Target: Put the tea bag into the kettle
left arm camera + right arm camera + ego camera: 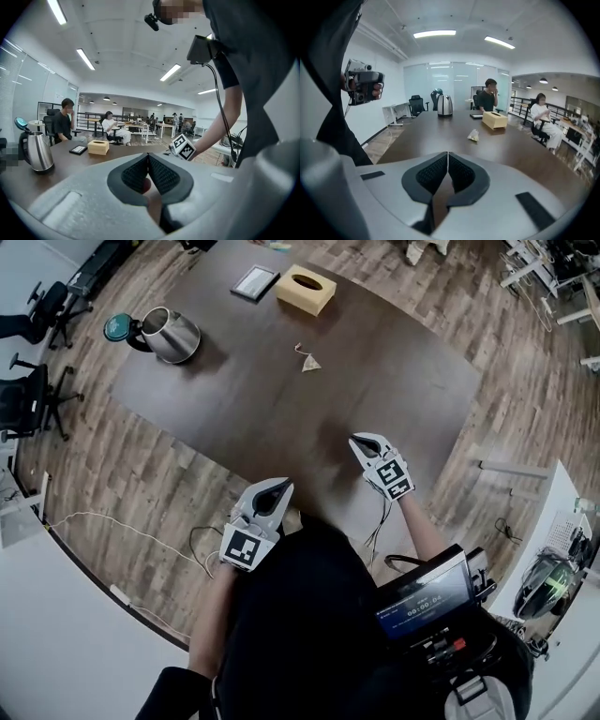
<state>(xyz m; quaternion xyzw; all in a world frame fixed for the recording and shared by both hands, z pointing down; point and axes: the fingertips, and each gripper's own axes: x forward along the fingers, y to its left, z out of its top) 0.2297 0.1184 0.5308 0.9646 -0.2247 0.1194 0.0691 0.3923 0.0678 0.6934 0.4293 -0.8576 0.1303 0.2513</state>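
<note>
Head view, opening stage of the task. The tea bag (307,360) lies alone near the middle of the dark tabletop (394,381), touched by neither tool. The kettle (174,335) stands toward the far left corner, at about 10 o'clock from the tea bag and well apart from it. Its teal lid (119,327) appears tipped back beside the handle, so the mouth looks open. A tissue box (306,289) sits at 12 o'clock from the tea bag.

The left gripper (274,493) is held at the near edge of the tabletop. The right gripper (366,446) is just over that edge, at about 2 o'clock from the left one. Both are far short of the tea bag.

Left gripper view: the fingers (136,176) are pressed together with nothing between them, and the kettle (38,151) shows at 9 o'clock. Right gripper view: the fingers (431,173) are likewise pressed together and empty, with the tea bag (473,135) ahead at roughly 1 o'clock.

Step in hand, as judged: the approach, with no grasp yet made. The next move calls for one gripper, probably the right, to reach forward toward 12 o'clock. It must then spread its fingers, descend over the tea bag and pinch the light paper pouch or its string without sliding it across the smooth surface.
</note>
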